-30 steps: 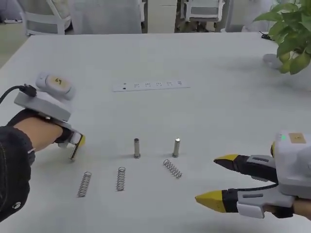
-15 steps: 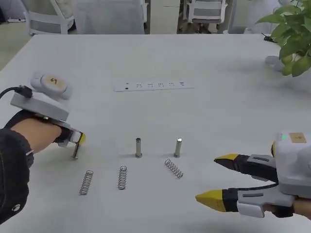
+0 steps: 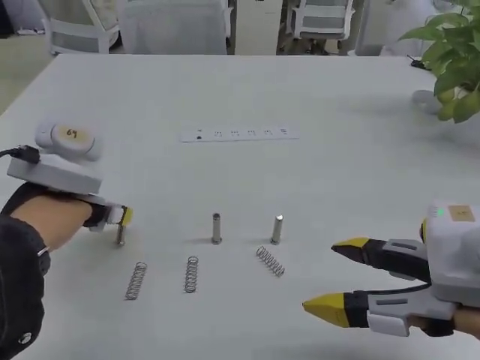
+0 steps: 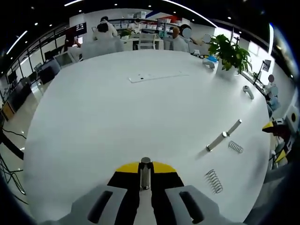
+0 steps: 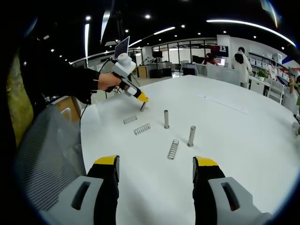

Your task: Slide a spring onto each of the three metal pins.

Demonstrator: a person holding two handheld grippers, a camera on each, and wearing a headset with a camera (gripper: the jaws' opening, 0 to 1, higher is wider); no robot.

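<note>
Layout before any spring is picked up. My left claw (image 3: 122, 217) is closed on the left pin (image 3: 120, 235), gripping its upper end with the pin upright and its foot at or just above the table (image 3: 352, 172); I cannot tell whether it touches. The middle pin (image 3: 217, 229) and the right pin (image 3: 277, 229) stand free on the table, in a row with the held one. All three pins are bare. Three springs lie flat in a second row on my side of the pins: the left spring (image 3: 136, 280), the middle spring (image 3: 191, 274) and the right spring (image 3: 269, 261), the last near the foot of the right pin. My right claw (image 3: 321, 276) is empty, its jaws spread wide, and it hovers to the right of the springs with its tips pointing left toward them. The deciding relation is that the right spring lies nearest the right claw, ahead of its tips, while the left claw is occupied and well apart from it. In the right gripper view this spring lies ahead, between the lines of the two jaws, its long axis running nearly away from the camera and tilted a little. I judge that the jaws, advanced as they stand, would close across the coils rather than along them, so little wrist turning should be needed. The spring would then have to be raised on end to go over a pin.
</note>
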